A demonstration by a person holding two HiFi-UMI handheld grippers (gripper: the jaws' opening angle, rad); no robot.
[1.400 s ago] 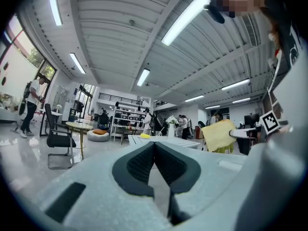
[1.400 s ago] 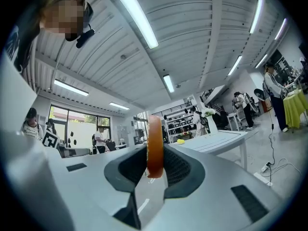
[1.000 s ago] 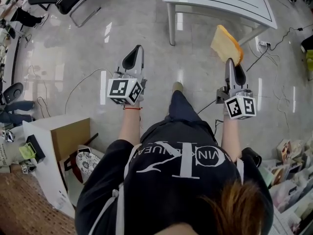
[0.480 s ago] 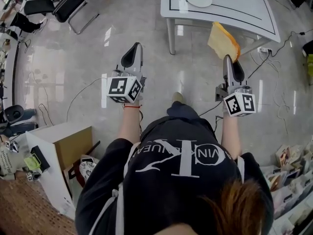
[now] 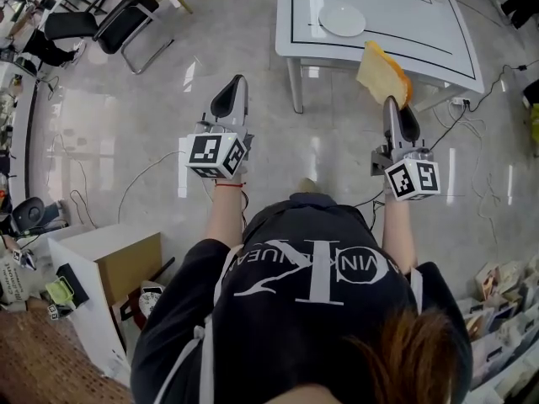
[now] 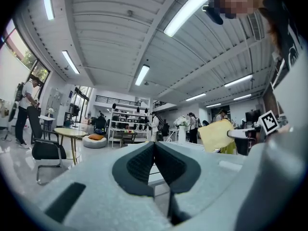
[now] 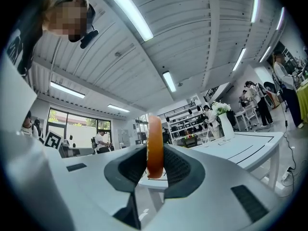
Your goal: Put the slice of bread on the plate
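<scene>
The slice of bread (image 5: 384,73), pale yellow with an orange crust, stands on edge in my right gripper (image 5: 394,105), which is shut on it; in the right gripper view the bread (image 7: 154,146) sits clamped between the dark pads. It hangs above the near edge of the white table (image 5: 438,49). A white plate (image 5: 342,20) lies on that table, ahead and to the left of the bread. My left gripper (image 5: 233,96) is held level over the floor, shut and holding nothing. The left gripper view shows its pads (image 6: 139,165) pressed together, with the bread (image 6: 217,135) off to the right.
A black chair (image 5: 109,19) stands at the far left. A white cabinet with a cardboard box (image 5: 109,263) is at the lower left. Cables (image 5: 472,112) trail on the floor by the table's right leg. Shelves with clutter (image 5: 505,310) fill the lower right.
I have walked toward the table with both grippers held out. The table and plate have come further into view, and the bread now overlaps the table's near edge.
</scene>
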